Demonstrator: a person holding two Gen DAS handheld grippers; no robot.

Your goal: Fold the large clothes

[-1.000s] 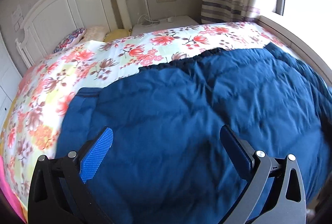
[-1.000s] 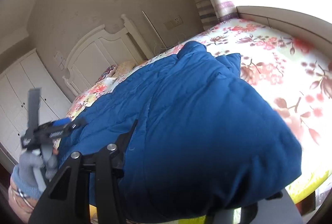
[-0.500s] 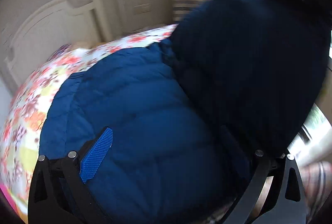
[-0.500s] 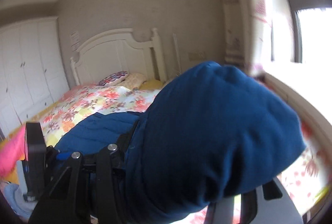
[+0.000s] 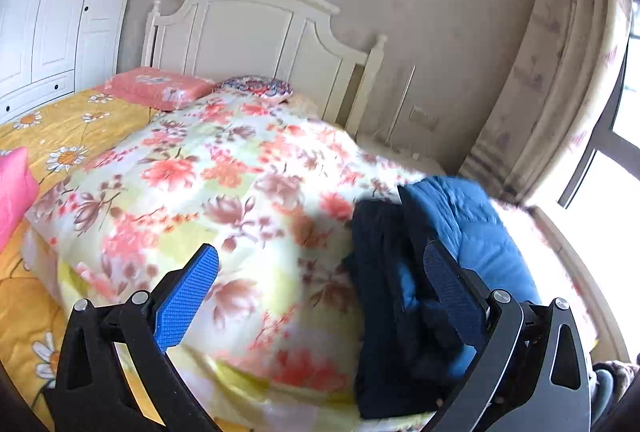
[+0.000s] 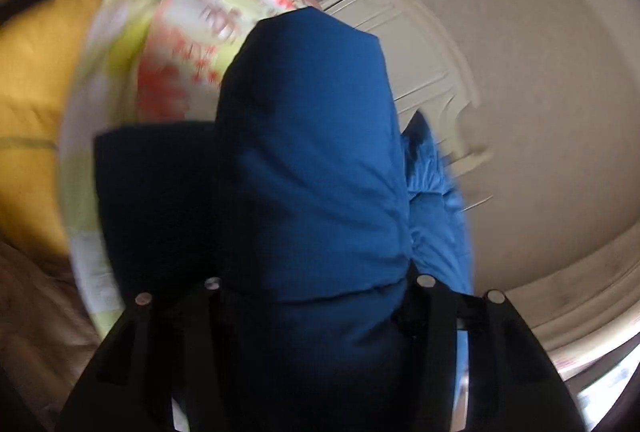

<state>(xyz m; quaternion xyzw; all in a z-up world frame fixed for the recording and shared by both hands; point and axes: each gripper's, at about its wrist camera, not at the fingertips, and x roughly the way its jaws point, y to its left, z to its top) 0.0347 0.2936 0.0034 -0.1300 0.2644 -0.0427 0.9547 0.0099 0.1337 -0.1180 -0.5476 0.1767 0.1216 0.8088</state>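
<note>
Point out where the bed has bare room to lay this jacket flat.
Free: the floral quilt between the pink pillow and the blue jacket. Also the yellow sheet beside it. Crowded: the window-side edge, where the jacket is bunched.

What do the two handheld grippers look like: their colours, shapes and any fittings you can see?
The left gripper has a black frame with triangular cut-outs, silver round pivot pins and flat blue pads with a fine ribbed texture. The right gripper shows the same black frame and silver pins; its pads are hidden.
</note>
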